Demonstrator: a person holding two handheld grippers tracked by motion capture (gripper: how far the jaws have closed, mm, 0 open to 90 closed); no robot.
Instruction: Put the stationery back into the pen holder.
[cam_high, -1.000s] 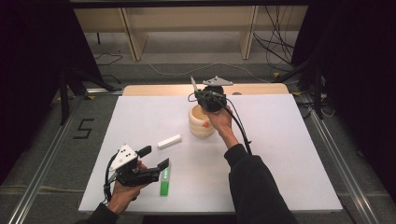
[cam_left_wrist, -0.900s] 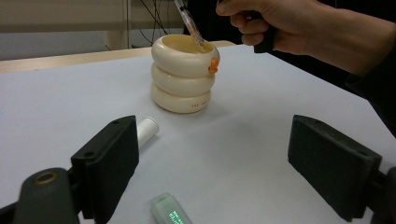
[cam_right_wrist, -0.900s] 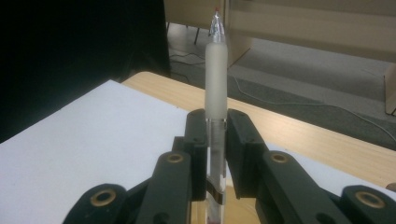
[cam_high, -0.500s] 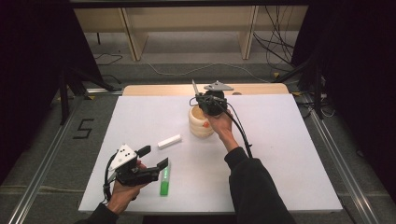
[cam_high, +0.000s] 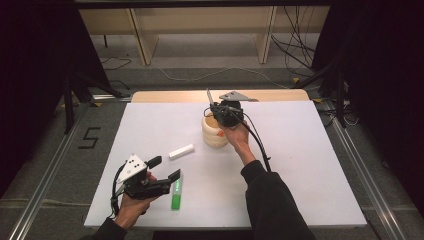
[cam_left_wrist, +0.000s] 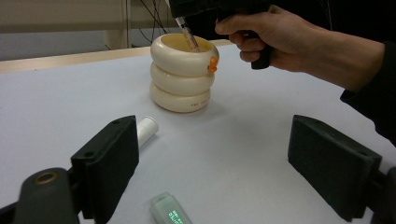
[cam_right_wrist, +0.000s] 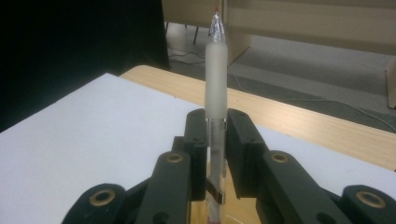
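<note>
My right fingers (cam_right_wrist: 217, 140) pinch the pen (cam_right_wrist: 215, 79) above the cup (cam_high: 215, 131); lower it straight. My left fingers (cam_left_wrist: 229, 163) are apart.

Grey floor (cam_high: 200, 70) with cables (cam_high: 295, 50), wooden shelving (cam_high: 200, 22) behind, dark curtains (cam_high: 35, 60).

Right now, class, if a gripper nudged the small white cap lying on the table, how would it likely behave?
The white cap looks round and lies on its side, so it would probably roll. It seems small and hollow, likely light. Its smooth surface may slip between the open left gripper pads.
</note>
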